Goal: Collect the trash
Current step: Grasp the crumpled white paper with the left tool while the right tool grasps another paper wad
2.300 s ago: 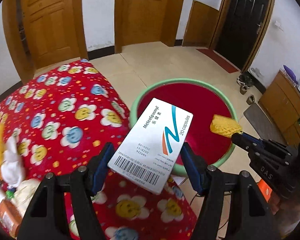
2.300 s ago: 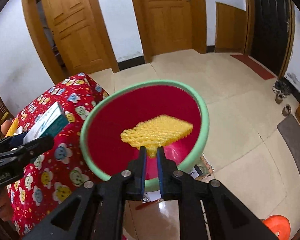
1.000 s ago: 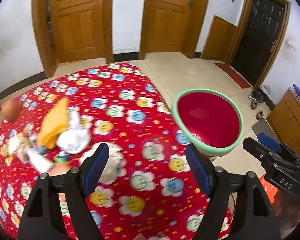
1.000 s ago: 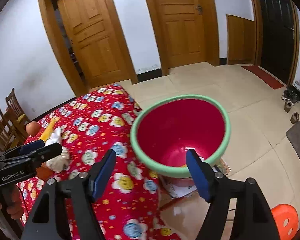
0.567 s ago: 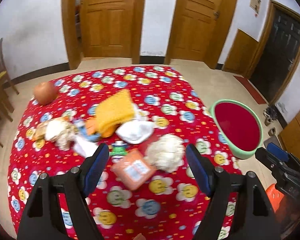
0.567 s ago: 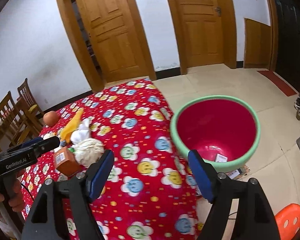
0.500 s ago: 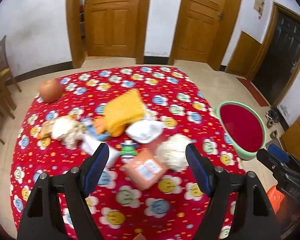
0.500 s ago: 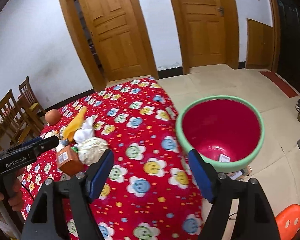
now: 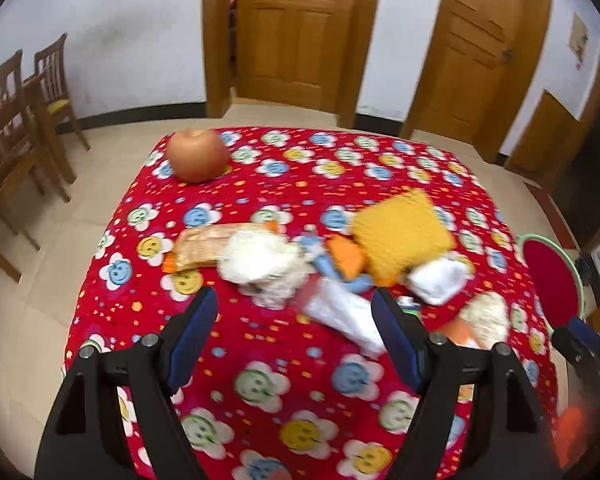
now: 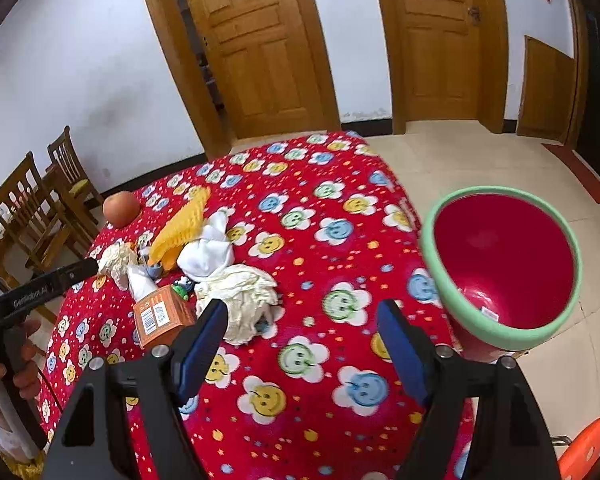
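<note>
Both my tools empty: left tool and right tool jaws wide, nothing between. Trash pile mid-bench, uncollected. Red bin off bench's right edge, little inside. Most work left.

Motion blur smears the left wrist view, so the trash pile reads as soft shapes and the white packet shows no print. The red basin is cut short at the right. The orange stool is clipped by the right wrist view's corner.
</note>
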The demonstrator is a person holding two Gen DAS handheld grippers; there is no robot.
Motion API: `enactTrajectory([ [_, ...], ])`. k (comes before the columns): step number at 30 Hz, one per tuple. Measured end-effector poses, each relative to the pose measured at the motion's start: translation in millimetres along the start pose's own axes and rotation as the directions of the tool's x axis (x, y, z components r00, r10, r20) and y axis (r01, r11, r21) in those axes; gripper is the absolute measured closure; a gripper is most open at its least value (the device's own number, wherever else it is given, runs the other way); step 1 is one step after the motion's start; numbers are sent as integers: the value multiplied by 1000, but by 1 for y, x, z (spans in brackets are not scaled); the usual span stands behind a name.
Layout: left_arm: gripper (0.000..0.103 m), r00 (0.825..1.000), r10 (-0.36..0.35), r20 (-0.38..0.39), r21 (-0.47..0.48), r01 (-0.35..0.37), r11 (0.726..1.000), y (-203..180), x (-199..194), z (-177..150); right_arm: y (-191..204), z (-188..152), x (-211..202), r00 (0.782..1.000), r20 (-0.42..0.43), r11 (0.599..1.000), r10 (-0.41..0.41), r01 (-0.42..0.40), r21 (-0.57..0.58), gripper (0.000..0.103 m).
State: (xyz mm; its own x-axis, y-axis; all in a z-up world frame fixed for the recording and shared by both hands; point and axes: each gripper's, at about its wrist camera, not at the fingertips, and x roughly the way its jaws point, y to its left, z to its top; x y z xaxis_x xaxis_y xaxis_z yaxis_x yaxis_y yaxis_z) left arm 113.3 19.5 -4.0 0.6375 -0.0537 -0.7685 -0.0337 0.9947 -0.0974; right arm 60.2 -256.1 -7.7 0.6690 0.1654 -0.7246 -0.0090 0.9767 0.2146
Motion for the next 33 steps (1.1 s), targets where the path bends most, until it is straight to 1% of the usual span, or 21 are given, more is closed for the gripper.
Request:
enactTrajectory([
  [4,25,1000,17,-23,-20,-18,1000,15,22,2,7,2,15,1000,-21,1000,-2,2,-9,24],
  [10,25,998,16,-61,-8,-16,1000,18,50,5,14,5,33,999,-47,1000,-4,4,-12,24],
  [12,28,997,5,-71,-20,-6,1000,20,58,6,15,6,38,999,-48,1000,-2,1,-11,24],
  [14,36,996,-8,-86,-34,5,999,23,64,6,15,6,43,998,-56,1000,1,-2,-8,24],
  [16,42,994,-21,-107,-53,16,998,26,71,6,16,6,48,997,-71,1000,5,-6,-8,24],
  [17,47,992,-29,-121,-61,22,998,27,74,5,16,5,51,997,-77,1000,9,-9,-8,24],
  [18,50,991,-48,-125,-68,40,997,27,76,5,16,4,54,996,-84,1000,17,-18,-6,24],
  [19,55,990,-68,-125,-72,59,996,28,78,4,17,3,56,996,-88,1000,26,-26,-5,24],
  [20,63,989,-83,-124,-75,74,994,28,78,4,17,3,57,995,-91,999,34,-35,-5,24],
  [21,66,988,-96,-121,-76,87,993,27,78,3,18,2,59,995,-91,999,41,-41,-5,24],
  [23,76,987,-114,-115,-78,106,991,27,78,3,19,1,60,995,-87,999,51,-51,-3,24],
  [24,78,986,-120,-112,-78,112,991,26,78,3,20,1,61,994,-87,998,60,-60,1,25],
  [25,82,986,-127,-105,-78,119,990,25,76,3,20,1,62,994,-86,998,68,-68,6,27],
  [30,87,987,-146,-72,-99,139,985,25,66,1,25,0,60,987,-86,991,136,-136,10,50],
  [32,87,986,-155,-58,-100,148,984,25,58,-1,28,0,59,985,-87,989,149,-149,3,55],
  [33,87,986,-157,-51,-98,151,984,26,54,-1,29,0,58,984,-88,988,153,-153,-1,56],
])
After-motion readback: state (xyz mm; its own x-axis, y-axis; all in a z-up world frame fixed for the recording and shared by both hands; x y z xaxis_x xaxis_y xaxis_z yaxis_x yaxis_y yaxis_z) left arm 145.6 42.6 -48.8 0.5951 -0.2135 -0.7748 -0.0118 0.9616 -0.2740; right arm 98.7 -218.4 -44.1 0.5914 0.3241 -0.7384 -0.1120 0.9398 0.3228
